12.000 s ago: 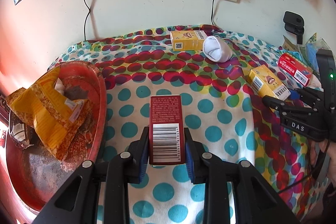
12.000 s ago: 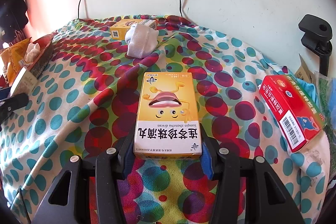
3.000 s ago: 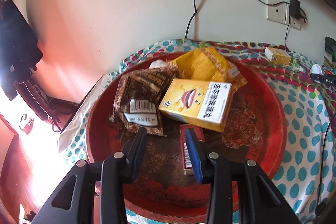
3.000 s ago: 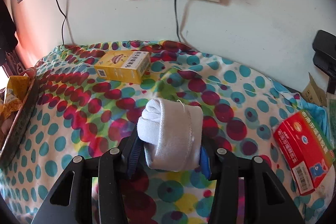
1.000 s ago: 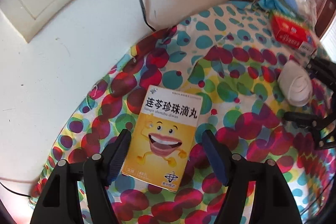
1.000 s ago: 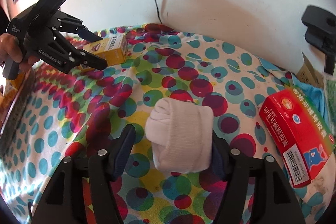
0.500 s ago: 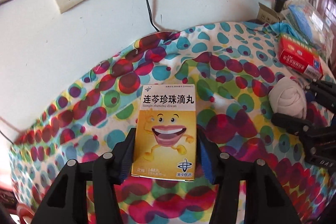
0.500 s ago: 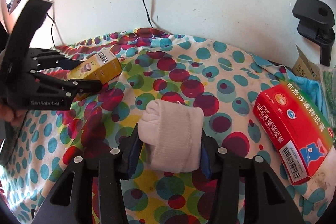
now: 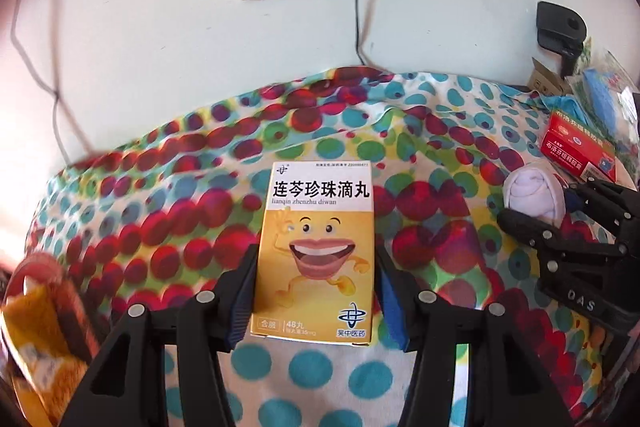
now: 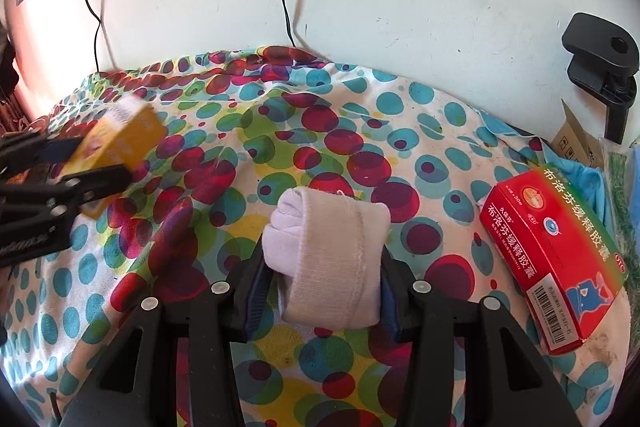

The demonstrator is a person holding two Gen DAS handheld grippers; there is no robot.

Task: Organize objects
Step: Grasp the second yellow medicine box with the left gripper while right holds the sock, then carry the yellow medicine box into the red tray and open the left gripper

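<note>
Now both tongs are occupied. The left tongs (image 9: 316, 291) are clamped on the yellow cardboard medicine box with a smiling cartoon mouth (image 9: 318, 247); the blue pads press on its two long sides, and the right wrist view shows it lifted a little above the polka-dot cloth on the surface (image 10: 320, 131), near the left edge. The right tongs (image 10: 322, 293) are clamped on the rolled white sock (image 10: 330, 259), which is at the middle of the surface; I cannot tell if it is lifted or rests on the cloth.

At the left edge, a red round tray (image 9: 30, 267) with a crumpled yellow snack bag (image 9: 38, 327) in it is partly visible; I judge this is the place for collecting. The box and the sock are gripped but not yet delivered. The red cardboard medicine box with a barcode (image 10: 554, 255) lies untouched near the right edge, so it is left to do.
</note>
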